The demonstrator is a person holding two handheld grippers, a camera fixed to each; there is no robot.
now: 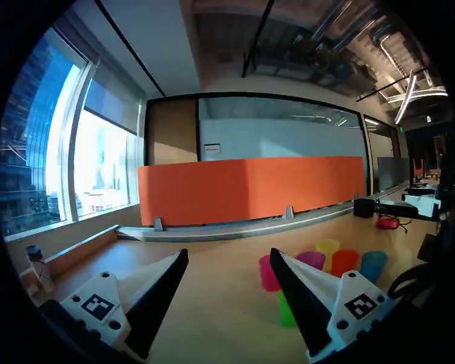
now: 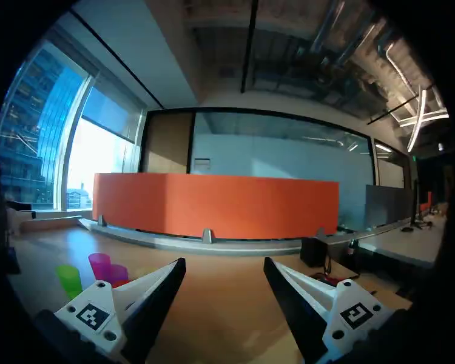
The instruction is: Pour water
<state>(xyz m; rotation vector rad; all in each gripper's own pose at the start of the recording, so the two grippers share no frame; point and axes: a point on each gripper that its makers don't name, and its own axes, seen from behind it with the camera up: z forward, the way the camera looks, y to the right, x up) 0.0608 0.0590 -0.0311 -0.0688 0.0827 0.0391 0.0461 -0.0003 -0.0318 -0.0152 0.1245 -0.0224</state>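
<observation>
My left gripper and right gripper hang released over the counter; one finger half-hides the green cup; the wall notice is too small to read.

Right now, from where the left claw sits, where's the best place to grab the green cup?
I'd grip the green cup by its side wall around mid-height, bringing the open left claw in level from the near side. It stands upright, nearest the claw; the pink cup sits close behind it.
</observation>
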